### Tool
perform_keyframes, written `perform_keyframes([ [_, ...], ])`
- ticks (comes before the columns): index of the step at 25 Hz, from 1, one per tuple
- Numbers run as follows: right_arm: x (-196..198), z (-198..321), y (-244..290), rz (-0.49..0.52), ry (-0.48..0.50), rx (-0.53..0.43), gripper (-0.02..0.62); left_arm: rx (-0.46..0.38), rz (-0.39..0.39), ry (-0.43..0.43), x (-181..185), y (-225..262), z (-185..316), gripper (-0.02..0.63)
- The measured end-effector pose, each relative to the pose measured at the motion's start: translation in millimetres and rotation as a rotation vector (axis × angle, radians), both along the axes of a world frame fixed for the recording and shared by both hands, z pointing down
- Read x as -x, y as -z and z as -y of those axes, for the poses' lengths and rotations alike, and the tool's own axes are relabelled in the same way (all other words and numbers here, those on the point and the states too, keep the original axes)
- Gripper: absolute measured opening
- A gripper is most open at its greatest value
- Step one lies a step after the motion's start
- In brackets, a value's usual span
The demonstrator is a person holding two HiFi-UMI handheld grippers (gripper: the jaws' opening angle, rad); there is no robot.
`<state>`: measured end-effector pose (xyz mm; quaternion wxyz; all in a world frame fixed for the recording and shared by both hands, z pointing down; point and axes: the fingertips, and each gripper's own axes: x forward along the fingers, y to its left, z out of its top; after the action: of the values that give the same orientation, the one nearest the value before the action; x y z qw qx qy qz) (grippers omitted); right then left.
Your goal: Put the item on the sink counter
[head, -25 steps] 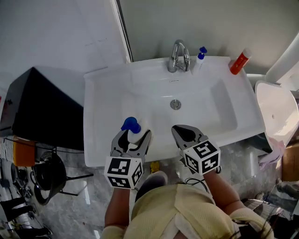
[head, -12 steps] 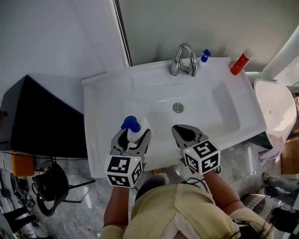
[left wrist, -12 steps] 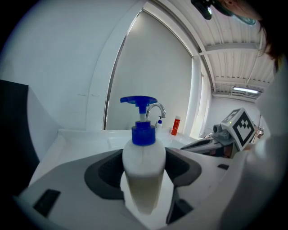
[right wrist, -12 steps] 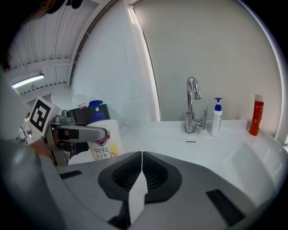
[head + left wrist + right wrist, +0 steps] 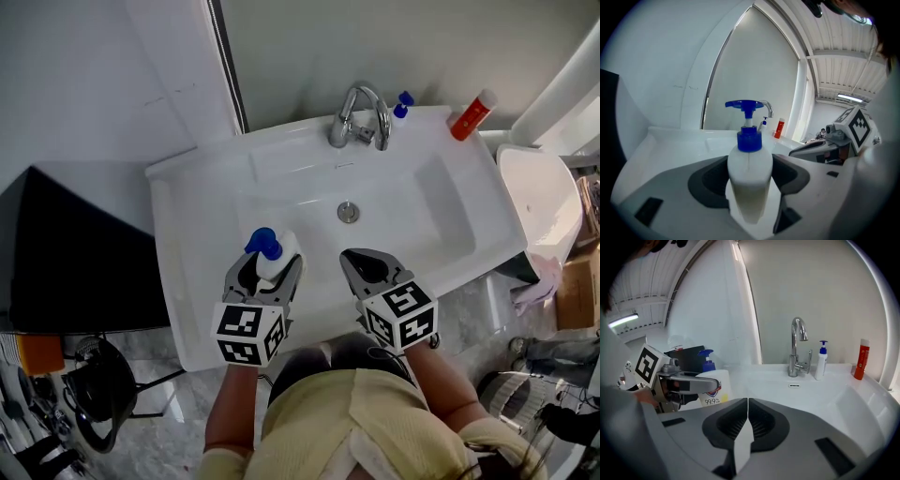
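My left gripper (image 5: 269, 266) is shut on a white pump bottle (image 5: 275, 256) with a blue pump head, held upright over the front left of the white sink (image 5: 187, 225). In the left gripper view the pump bottle (image 5: 750, 180) stands between the jaws, pump head up. My right gripper (image 5: 367, 266) is shut with nothing in it, over the basin's front edge. In the right gripper view its jaws meet at the right gripper (image 5: 746, 411), and the held pump bottle (image 5: 714, 387) shows at the left.
A chrome tap (image 5: 361, 112) stands at the back of the sink, with a small blue-topped bottle (image 5: 401, 104) and a red bottle (image 5: 470, 113) to its right. A black box (image 5: 75, 248) lies left of the sink, a white toilet (image 5: 534, 202) on the right.
The view has shifted: the sink now sits lower left and more turned in the picture. Both grippers keep the same pose, the left still holding the bottle.
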<state>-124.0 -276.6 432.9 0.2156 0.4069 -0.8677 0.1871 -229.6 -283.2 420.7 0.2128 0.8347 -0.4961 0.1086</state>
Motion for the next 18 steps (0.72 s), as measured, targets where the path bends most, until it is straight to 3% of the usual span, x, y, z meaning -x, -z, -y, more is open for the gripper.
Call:
perform_keyframes([
  [6, -11, 15, -5, 0.022, -0.012, 0.008, 0.026, 0.003, 0.001, 0.007, -9, -10, 14, 0.296],
  [18, -24, 53, -12, 0.024, 0.075, 0.022, 0.026, -0.034, 0.074, 0.08, -24, -37, 49, 0.296],
])
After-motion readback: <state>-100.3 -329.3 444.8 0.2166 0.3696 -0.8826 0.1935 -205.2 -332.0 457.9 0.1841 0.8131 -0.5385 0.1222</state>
